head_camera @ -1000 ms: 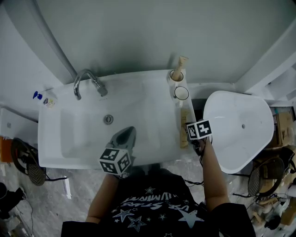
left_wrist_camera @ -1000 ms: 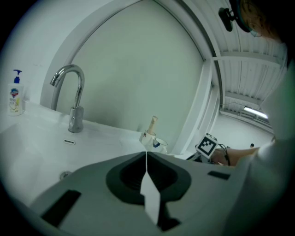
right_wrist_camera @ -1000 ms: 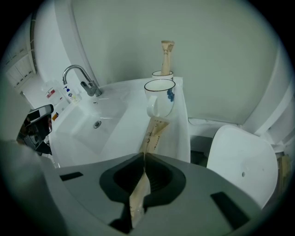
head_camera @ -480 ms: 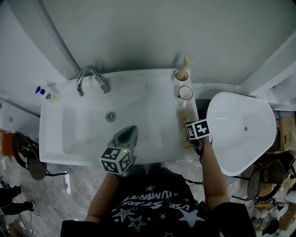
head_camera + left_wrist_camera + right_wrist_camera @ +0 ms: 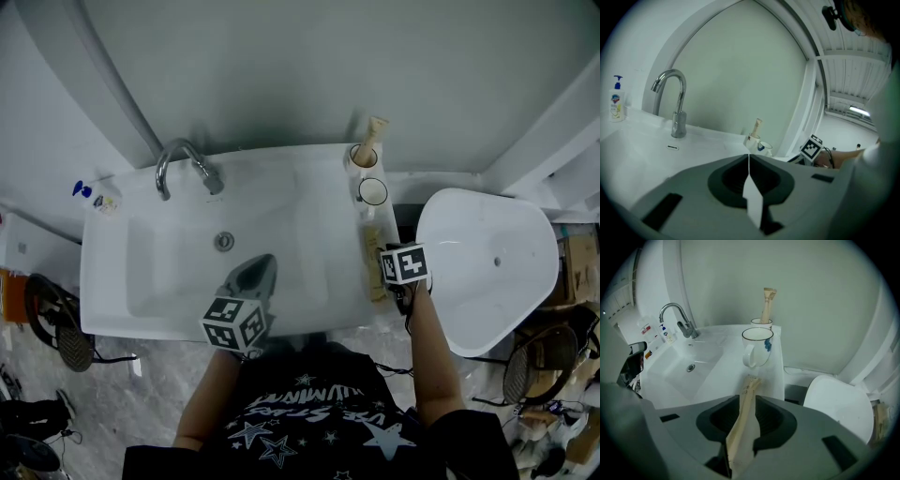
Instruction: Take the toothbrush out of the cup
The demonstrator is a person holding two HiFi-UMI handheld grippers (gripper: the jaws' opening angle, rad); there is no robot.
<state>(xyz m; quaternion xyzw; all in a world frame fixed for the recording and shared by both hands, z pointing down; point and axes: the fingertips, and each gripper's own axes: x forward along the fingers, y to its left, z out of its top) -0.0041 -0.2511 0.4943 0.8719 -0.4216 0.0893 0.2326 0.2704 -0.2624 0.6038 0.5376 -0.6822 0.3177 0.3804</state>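
Paper-sleeved toothbrush (image 5: pixel 744 423), light, stiff, likely slippery, best pinched mid-length, lies between the just-opened jaws of the right hand-held gripper (image 5: pixel 742 401); left hand-held gripper (image 5: pixel 749 158) pressed together.

Your left tongs (image 5: pixel 261 265) hung over the white ceramic sink (image 5: pixel 141 281); a paper-wrapped toothbrush (image 5: pixel 373 258) lay along its right rim, near a white dark-rimmed cup (image 5: pixel 372 191).

We cannot see the bottom of the tall tan paper-wrapped toothbrush (image 5: pixel 767 303); the far white cup (image 5: pixel 755 323) hides it.
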